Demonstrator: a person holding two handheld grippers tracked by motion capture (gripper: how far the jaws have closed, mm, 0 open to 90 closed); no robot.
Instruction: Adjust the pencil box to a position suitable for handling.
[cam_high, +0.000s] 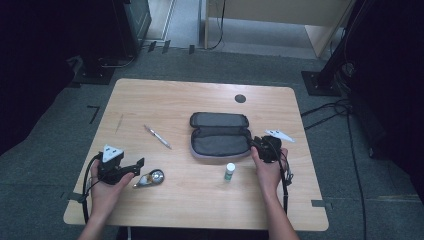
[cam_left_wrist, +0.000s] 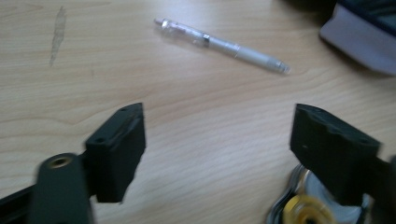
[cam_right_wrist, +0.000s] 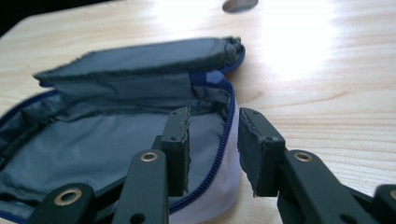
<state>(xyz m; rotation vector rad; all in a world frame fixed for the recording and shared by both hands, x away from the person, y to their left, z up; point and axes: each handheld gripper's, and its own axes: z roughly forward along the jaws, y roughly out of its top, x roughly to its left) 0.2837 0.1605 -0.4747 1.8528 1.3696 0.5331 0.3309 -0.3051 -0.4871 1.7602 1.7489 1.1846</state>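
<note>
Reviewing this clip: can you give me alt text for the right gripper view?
The right gripper has its black jaws slightly apart astride the zipper edge of an open grey pencil case, one jaw inside and one outside, pads not pressing. The case lies on a light wooden table, lid flap folded back.

2 forearms enter from below; left gripper (cam_high: 131, 167) jaws wide apart, right gripper (cam_high: 256, 144) jaws narrowly parted, neither clamped.
</note>
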